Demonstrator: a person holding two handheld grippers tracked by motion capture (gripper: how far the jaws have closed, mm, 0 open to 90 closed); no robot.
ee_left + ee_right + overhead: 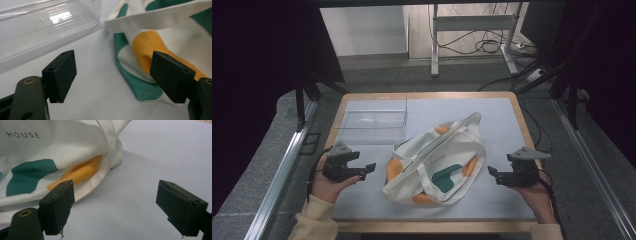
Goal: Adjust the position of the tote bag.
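Nearest the person, the left claw (371,167) and right claw (492,172) are both held with jaws spread wide and nothing between them. Between the two, a crumpled tote bag (434,162) lies on the bench (492,115), touching neither. Beyond it stands a clear plastic box (374,122)

Between the matt black plastic tongs lies a soft cloth tote bag (434,162); beyond the left tongs (371,168), a glossy clear plastic box (373,121); wood-edged bench (427,95).
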